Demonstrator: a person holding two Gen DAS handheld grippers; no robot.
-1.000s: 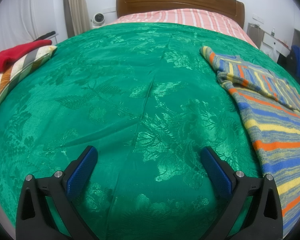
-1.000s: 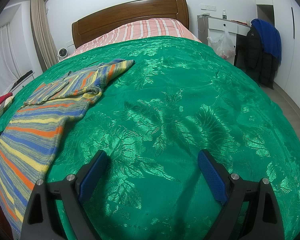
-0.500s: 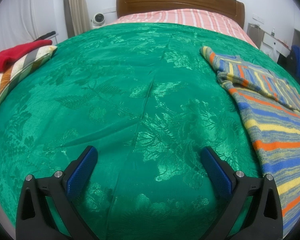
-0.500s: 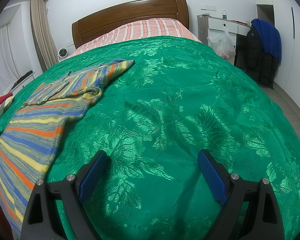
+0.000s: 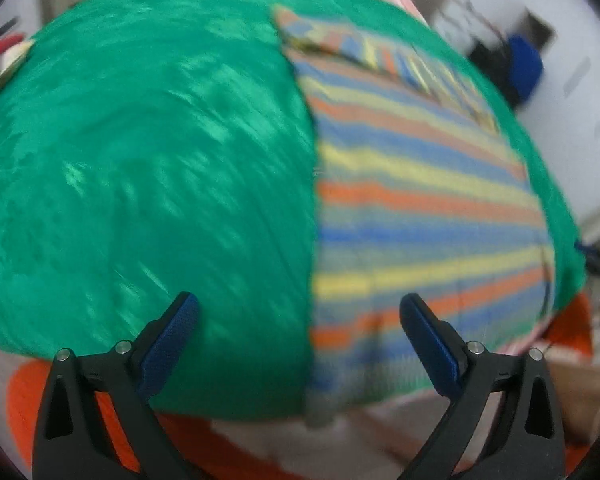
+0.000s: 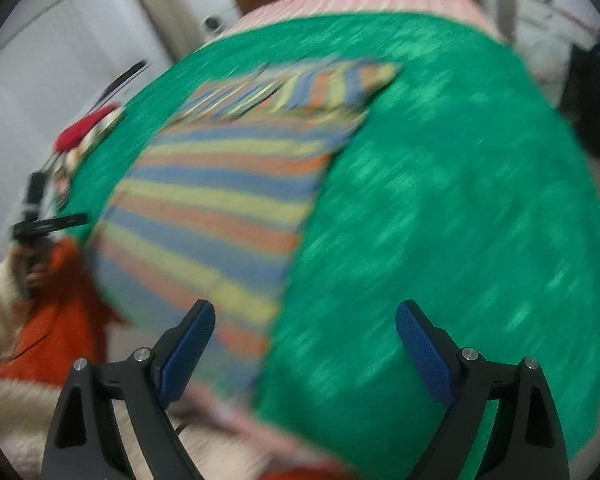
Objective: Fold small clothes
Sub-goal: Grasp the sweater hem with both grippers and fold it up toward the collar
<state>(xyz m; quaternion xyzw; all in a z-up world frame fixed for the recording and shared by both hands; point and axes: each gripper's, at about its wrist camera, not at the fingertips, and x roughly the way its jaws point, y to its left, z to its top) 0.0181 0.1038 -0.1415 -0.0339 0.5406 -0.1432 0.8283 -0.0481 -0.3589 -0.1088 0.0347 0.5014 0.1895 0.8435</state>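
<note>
Both tongs, the left tongs (image 5: 299,311) and the right tongs (image 6: 305,319), gape wide and empty above the striped top (image 5: 412,184) lying flat on the green bedspread (image 5: 148,152) (both views blurred), so each should probably pinch a near hem corner squarely.

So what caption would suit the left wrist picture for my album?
Open left hand-held gripper poised above a striped garment on a green bedspread, blurred.
</note>
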